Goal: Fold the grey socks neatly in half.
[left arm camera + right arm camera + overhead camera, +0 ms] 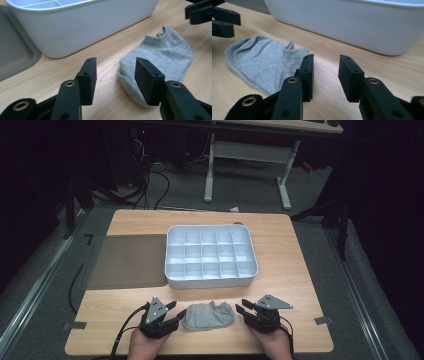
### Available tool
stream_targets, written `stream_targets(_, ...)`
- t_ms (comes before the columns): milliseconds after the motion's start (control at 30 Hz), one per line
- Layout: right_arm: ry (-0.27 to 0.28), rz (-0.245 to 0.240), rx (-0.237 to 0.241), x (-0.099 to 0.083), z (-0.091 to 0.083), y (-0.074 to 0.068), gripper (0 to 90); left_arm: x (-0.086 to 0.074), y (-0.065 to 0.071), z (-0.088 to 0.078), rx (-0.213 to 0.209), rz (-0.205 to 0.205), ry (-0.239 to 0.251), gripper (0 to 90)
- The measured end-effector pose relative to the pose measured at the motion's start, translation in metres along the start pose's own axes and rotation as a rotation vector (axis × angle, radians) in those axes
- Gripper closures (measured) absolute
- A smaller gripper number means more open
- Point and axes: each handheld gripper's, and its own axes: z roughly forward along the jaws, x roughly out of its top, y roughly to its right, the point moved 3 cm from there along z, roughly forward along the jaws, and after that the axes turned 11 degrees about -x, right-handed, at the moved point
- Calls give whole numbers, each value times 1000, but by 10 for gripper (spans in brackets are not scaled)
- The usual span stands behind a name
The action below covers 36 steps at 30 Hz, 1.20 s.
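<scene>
Small grey ankle sock (209, 316) lying at lower centre, being flanked by left gripper (172, 312) and right gripper (244, 309), both being held parted and empty, white plastic divided tray (210, 278) above.

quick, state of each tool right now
Left tool: open, holding nothing, beside the flat grey fabric sock.
Right tool: open, holding nothing.

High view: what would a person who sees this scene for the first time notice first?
The white divided tray in the middle of the wooden table draws the eye first; all its compartments look empty. Next comes the grey sock, lying flat near the table's front edge. The left gripper and the right gripper sit on either side of it, both open and holding nothing.
</scene>
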Motion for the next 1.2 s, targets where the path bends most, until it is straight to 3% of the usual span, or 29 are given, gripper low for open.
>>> stream_targets(200, -29, 7, 39, -3, 7, -13, 662, 1, 12, 15, -2, 19, -32, 553)
stream_targets(367, -76, 20, 40, -6, 15, -17, 624, -4, 12, 22, 42, 27, -85, 574)
stream_targets(633, -138, -7, 42, -13, 27, -26, 624, -7, 11, 25, 49, 25, -108, 658)
stream_targets(933, -130, -63, 55, -15, 28, -34, 831, -13, 4, 17, 44, 20, -133, 806)
stream_targets(1067, -131, -71, 63, -15, 27, -35, 847, -16, -2, 9, 37, 2, -132, 802)
stream_targets(1200, -129, -70, 62, -16, 27, -35, 848, -17, -8, 1, 56, -17, -120, 787)
